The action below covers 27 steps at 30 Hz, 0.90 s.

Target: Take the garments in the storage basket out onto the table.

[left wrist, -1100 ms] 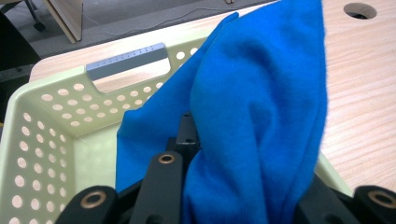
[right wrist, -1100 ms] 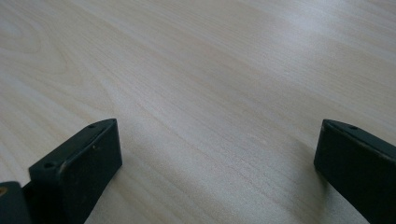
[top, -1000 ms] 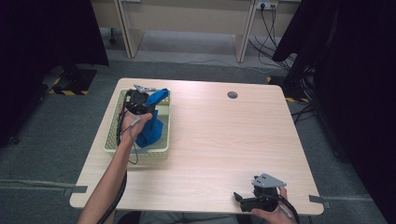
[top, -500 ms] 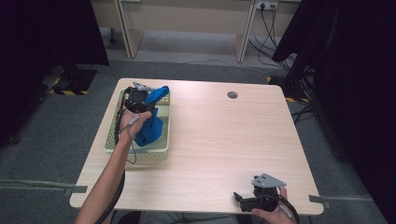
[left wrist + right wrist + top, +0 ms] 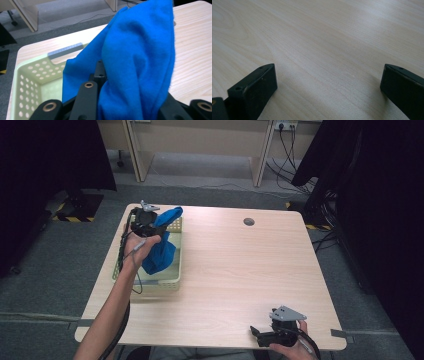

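Since a second ago the left gripper (image 5: 150,220) has risen above the basket (image 5: 172,281), drawing the blue cloth (image 5: 159,251) higher, so that more of it hangs free over the basket's floor. The right gripper (image 5: 265,336) has kept its place at the near right edge of the table (image 5: 240,270).

The pale green basket with perforated walls sits at the left side of the table. The lower end of the cloth hangs down into it; whether it touches the bottom cannot be told.

The left forearm reaches forward from the near left edge, the hand raised over the basket's far end. Its jaws are clenched on the cloth, which bunches up between them in the left gripper view (image 5: 140,62). The right gripper rests low by the tabletop, jaws spread wide with nothing between them.
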Each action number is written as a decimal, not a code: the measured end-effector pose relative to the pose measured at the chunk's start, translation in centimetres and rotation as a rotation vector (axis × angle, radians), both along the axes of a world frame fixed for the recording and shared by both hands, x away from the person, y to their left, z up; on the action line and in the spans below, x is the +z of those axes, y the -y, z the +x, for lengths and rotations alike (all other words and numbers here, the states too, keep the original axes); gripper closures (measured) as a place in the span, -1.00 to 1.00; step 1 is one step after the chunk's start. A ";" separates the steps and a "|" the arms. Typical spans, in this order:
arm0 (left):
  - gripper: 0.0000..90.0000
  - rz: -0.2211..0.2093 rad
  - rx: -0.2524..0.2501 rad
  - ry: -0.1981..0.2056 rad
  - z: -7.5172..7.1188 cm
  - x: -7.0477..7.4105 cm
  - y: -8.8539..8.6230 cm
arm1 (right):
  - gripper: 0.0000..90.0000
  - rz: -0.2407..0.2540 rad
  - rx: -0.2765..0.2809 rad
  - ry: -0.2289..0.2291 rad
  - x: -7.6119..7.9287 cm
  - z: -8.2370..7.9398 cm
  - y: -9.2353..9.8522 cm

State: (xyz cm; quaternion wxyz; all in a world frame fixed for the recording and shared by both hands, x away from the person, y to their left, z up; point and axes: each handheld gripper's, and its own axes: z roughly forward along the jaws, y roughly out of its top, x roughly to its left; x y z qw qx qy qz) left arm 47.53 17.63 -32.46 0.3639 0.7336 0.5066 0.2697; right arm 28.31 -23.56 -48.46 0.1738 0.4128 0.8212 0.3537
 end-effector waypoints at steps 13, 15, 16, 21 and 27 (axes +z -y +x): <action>0.63 0.025 -0.095 0.035 -0.6 2.6 4.4 | -0.97 0.000 -0.001 0.003 0.0 0.0 0.0; 0.63 0.023 -0.117 0.036 -0.6 2.7 5.5 | -0.97 0.001 0.001 0.004 0.0 0.0 0.0; 0.63 0.022 -0.140 0.038 -0.7 2.6 6.5 | -0.97 0.000 0.002 0.004 0.0 0.0 0.1; 0.63 0.018 -0.175 0.032 -0.8 2.2 8.2 | -0.97 0.001 0.001 0.005 0.0 0.0 0.1; 0.62 0.013 -0.220 0.018 -0.8 1.3 10.6 | -0.97 0.002 -0.001 0.004 0.0 -0.1 0.1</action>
